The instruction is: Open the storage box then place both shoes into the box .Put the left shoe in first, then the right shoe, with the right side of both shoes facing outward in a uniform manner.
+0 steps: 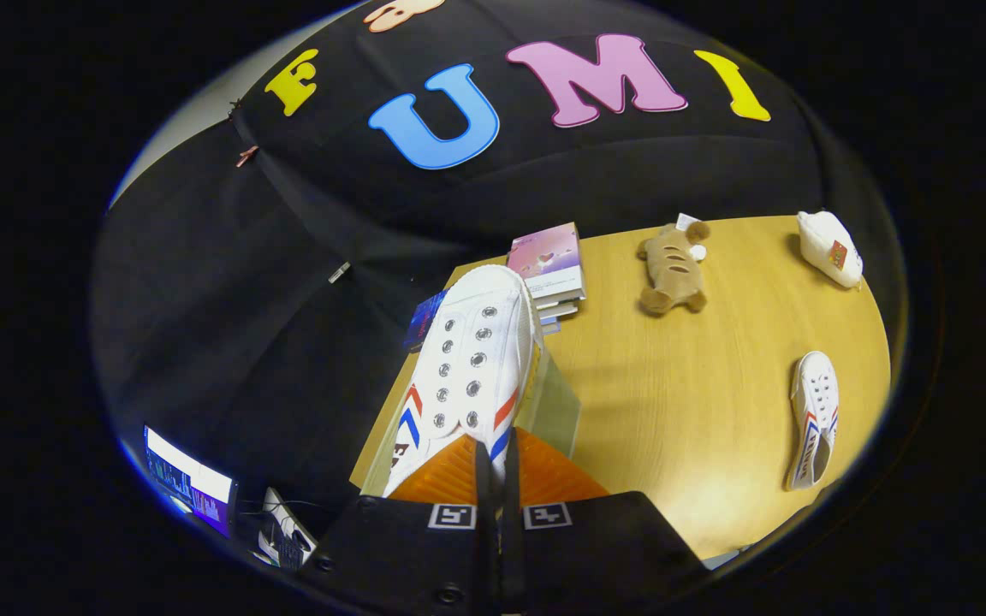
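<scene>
Gripper view. The gripper (497,479) is clenched on a white canvas shoe (469,376), its two fingers (450,475) pressed close together on the rear of the shoe, apparently pinching the heel or collar, so that the toe points away from the camera. The shoe, which bears red and blue stripes and two rows of metal eyelets, is carried above the near corner of a wooden table (681,411). Beneath and just beside it lies a translucent storage box (555,409), of which a clear wall and edge show; whether its lid is open cannot be told. The grip at the rear presumably leaves the toe free to lead into the box and lets the shoe's side be oriented as the task requires. The second shoe (814,419) rests on the table well apart, on its sole, awaiting its turn. Beyond the held shoe stands a stack of books (549,269); farther along lie a brown plush toy (673,267) and a white pouch (831,248), none involved in the task. By judgement, the first placement is under way.
</scene>
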